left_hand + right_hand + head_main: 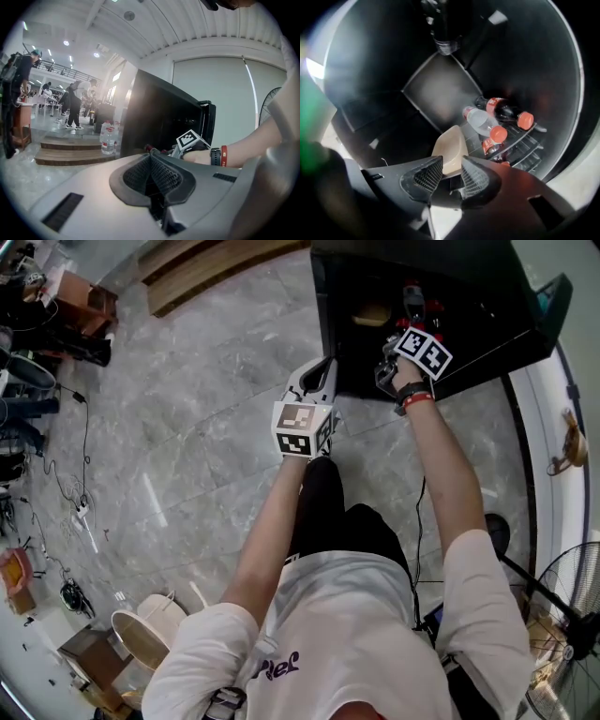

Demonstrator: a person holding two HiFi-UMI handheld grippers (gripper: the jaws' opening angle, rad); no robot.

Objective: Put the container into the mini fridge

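The black mini fridge (450,277) stands with its door (553,298) swung out to the right. A beige container (450,146) lies on the fridge's floor (436,96); in the head view the container (372,313) shows inside the opening. My right gripper (451,165) reaches into the fridge, open, its pads on either side of the container's near edge without pressing it. From above, the right gripper (389,338) sits at the fridge's mouth. My left gripper (325,364) hangs shut and empty at the fridge's left front corner, and the left gripper (151,157) faces the fridge (159,117).
Several red-capped bottles (506,112) lie on a wire rack at the right inside the fridge. Wooden steps (216,268) lie behind on the left. Buckets (145,634) and cables stand at the lower left, a fan (572,615) at the lower right. People stand far off (75,101).
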